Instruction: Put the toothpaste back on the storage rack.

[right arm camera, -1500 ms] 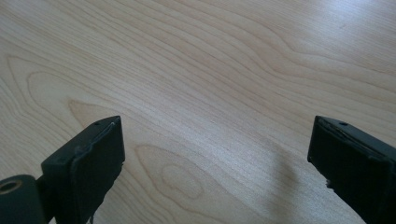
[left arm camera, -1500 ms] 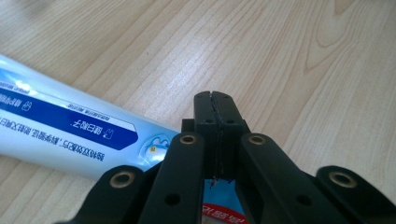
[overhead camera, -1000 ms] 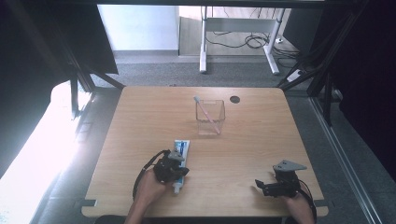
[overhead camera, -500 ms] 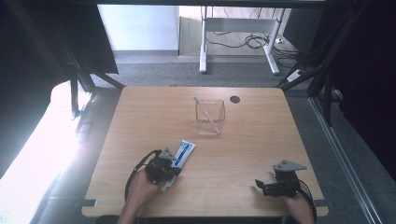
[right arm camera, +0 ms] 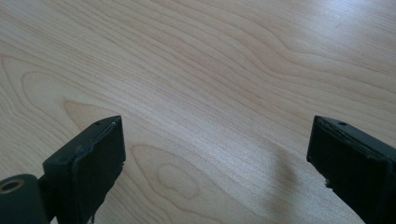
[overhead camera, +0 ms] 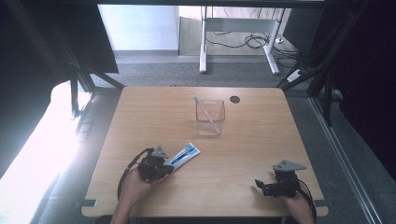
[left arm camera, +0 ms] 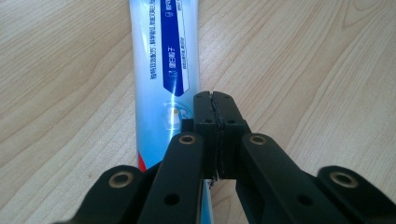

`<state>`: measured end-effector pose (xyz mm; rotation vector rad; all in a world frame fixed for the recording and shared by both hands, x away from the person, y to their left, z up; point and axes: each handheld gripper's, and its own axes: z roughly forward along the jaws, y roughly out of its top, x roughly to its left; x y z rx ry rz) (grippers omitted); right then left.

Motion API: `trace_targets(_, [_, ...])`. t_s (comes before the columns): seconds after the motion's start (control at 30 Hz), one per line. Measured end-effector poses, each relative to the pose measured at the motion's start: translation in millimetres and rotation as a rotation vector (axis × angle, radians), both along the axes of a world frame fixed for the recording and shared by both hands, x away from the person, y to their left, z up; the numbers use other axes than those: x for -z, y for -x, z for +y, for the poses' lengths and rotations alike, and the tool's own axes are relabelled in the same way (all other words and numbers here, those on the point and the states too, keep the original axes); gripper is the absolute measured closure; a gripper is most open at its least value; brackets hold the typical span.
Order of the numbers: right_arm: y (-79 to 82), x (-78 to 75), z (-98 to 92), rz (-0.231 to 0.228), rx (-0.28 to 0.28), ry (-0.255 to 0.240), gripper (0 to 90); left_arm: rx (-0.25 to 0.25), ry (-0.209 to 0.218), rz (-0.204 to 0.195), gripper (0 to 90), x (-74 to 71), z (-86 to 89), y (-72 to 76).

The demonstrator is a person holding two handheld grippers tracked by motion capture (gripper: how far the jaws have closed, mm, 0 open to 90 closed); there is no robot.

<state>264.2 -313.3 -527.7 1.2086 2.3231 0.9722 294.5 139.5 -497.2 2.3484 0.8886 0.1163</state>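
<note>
Left claw (left arm camera: 215, 100) is clamped tight on the toothpaste tube (overhead camera: 183, 155), which lies at the counter's (overhead camera: 154, 116) front left, angled toward the glass cup (overhead camera: 210, 117). Right claw (right arm camera: 215, 163) gapes wide over bare wood.

Toothpaste tube swung to a new angle by the left gripper

The toothpaste tube (overhead camera: 183, 156), seen standing almost straight up the picture a second ago in the high view, is now laid at a slant, its far end turned toward the right and toward the glass box (overhead camera: 210, 117). The left gripper (overhead camera: 164, 164), clamped on the tube's near end, is shifted slightly to the left and turned with it, the hand (overhead camera: 135, 185) being carried along.
</note>
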Motion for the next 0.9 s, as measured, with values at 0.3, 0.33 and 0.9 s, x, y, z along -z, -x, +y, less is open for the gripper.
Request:
trace_targets(0.3, [-0.7, 0.8, -1.1, 0.005, -0.001, -0.003, 4.5, -0.013, -0.04, 0.003, 76.6, -12.2, 0.5, -2.8])
trace_targets(0.33, [-0.8, 1.1, -1.2, 0.006, -0.002, -0.003, 4.5, -0.015, -0.045, 0.008, 74.9, -13.0, 1.1, -3.8])
trace_targets(0.9, [-1.4, 2.3, -1.2, 0.017, -0.004, -0.004, 4.5, -0.024, -0.184, 0.053, 52.6, -16.9, -16.2, -29.7])
